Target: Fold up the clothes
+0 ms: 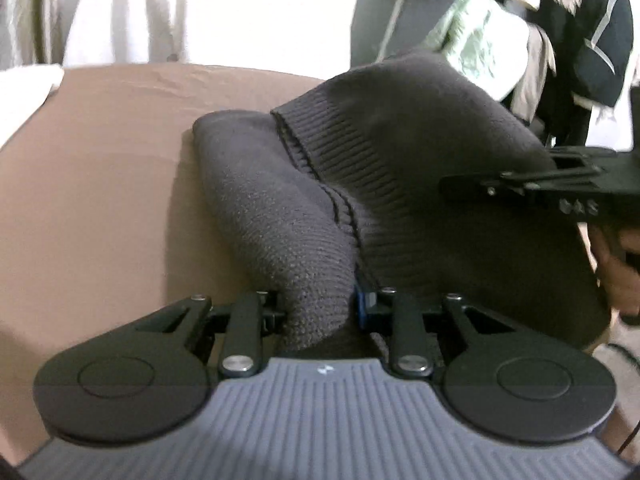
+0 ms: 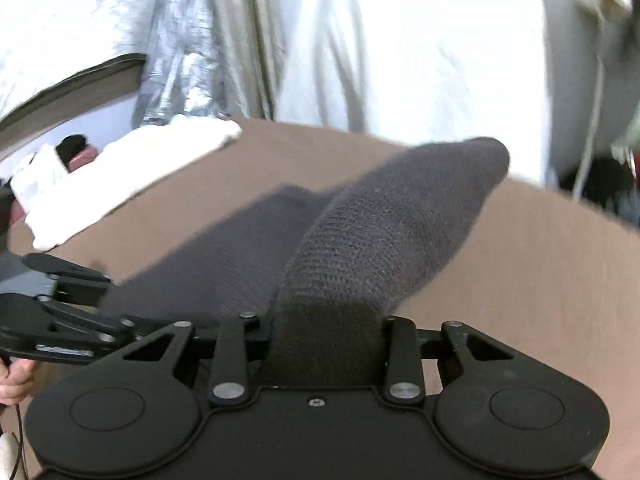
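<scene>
Both claws (image 1: 320, 308) (image 2: 324, 332) pinching dark knit sweater (image 1: 400, 152) over brown bedsheet (image 1: 100, 160), white cloth (image 2: 120, 176) beyond.

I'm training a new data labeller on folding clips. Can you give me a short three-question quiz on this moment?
1. True or false: the left tool is shut on a white towel.
2. What surface does the dark grey knit sweater lie on?
A. a brown sheet
B. a glass table
C. a wooden floor
3. Fill in: the right tool grips a bunched fold of the ____.

Key
1. False: its pads press on the sweater; the white cloth lies apart, at the far edge of the brown sheet.
2. A
3. sweater
</scene>
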